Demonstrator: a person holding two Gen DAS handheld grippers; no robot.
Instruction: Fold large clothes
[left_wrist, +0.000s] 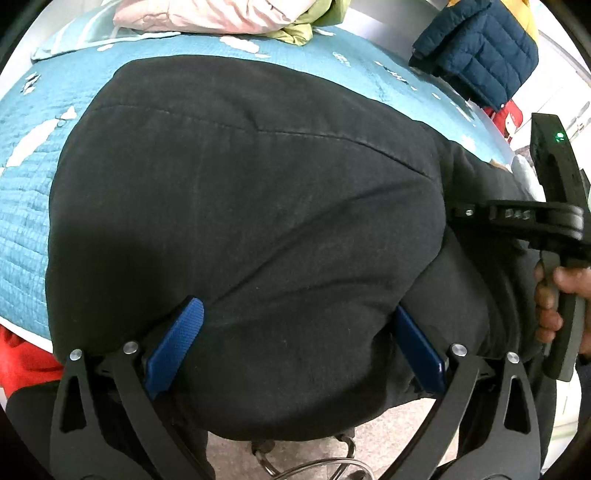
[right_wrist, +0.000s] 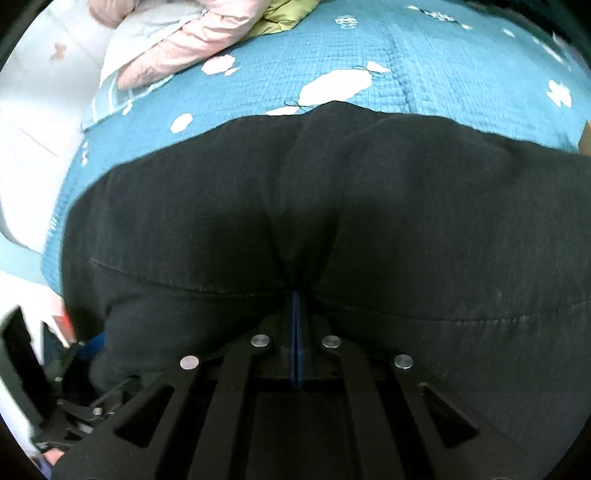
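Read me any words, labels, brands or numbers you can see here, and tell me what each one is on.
None can be read for certain.
Raised lettering on the right gripper body: too dark and blurred to read.
Red and white item past the teal bedspread: print too small to read.
Black garment: no visible label.

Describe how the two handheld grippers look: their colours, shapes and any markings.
Both are black linkage frames with triangular cut-outs and round silver rivets. The left gripper has flat blue ribbed pads on its fingers. The right gripper has the same blue pads, seen edge-on as a thin line. Seen from the left wrist camera, its body has a grey handle and a small green light.
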